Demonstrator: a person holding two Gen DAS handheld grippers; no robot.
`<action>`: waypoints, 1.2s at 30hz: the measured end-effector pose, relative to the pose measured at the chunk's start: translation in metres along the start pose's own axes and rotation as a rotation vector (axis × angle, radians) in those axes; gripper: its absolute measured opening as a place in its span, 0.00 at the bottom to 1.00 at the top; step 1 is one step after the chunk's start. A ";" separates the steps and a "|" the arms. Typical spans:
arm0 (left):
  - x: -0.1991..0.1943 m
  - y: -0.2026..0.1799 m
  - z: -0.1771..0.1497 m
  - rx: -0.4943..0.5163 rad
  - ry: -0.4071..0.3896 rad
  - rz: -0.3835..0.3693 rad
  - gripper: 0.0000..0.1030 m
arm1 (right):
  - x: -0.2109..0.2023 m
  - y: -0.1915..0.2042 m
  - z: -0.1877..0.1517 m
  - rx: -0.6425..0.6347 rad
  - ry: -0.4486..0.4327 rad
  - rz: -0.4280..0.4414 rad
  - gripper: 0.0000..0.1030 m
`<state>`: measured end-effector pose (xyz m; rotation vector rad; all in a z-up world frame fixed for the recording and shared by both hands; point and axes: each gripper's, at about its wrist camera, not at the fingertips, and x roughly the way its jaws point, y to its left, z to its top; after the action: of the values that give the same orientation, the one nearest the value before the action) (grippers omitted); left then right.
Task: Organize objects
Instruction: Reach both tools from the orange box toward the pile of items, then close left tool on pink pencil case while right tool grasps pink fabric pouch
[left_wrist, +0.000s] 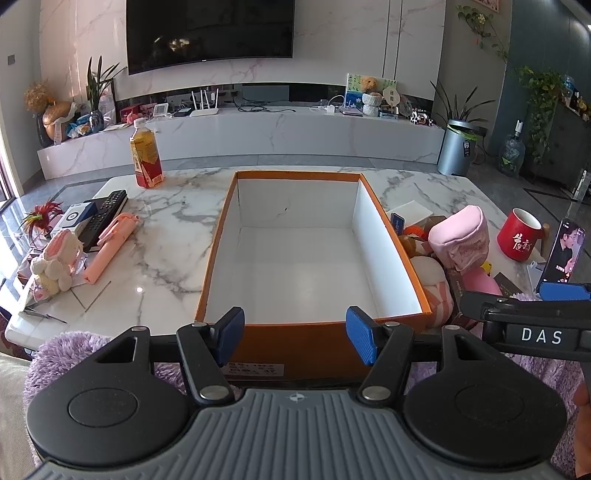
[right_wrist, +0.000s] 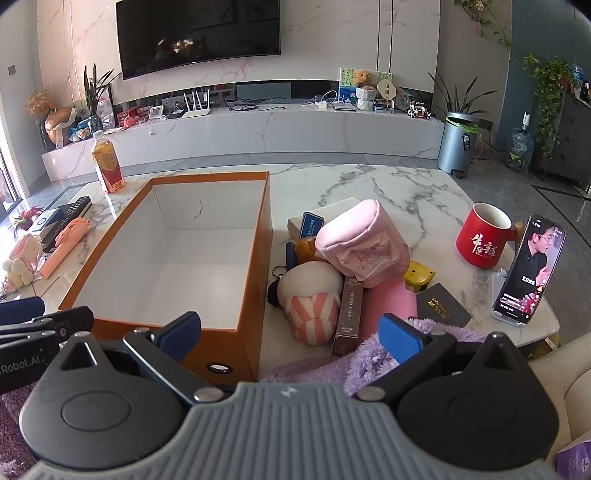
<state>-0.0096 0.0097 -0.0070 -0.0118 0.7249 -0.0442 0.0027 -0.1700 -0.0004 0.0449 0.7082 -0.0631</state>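
Both tools, left (left_wrist: 295, 338) and right (right_wrist: 291, 334), agape, empty; yellow toy (right_wrist: 419, 275) clear only from right.

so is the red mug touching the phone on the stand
Apart. The right wrist view shows bare marble between the red mug and the phone.

Count on table: one orange box (right_wrist: 255, 258), one bottle (right_wrist: 107, 164), one red mug (right_wrist: 482, 236), one phone (right_wrist: 530, 269), two remote controls (left_wrist: 105, 214), two grippers, jaws parted.
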 end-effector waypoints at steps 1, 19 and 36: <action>0.000 -0.001 0.000 0.002 0.001 -0.001 0.71 | 0.000 0.000 0.000 0.002 0.000 0.000 0.99; 0.019 -0.043 0.023 0.173 0.010 -0.201 0.61 | 0.022 -0.046 0.003 0.097 0.031 -0.026 0.95; 0.094 -0.135 0.084 0.434 0.055 -0.384 0.57 | 0.093 -0.114 0.036 0.167 0.094 -0.079 0.63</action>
<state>0.1121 -0.1295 -0.0029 0.2665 0.7479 -0.5696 0.0876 -0.2902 -0.0360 0.1807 0.7976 -0.1972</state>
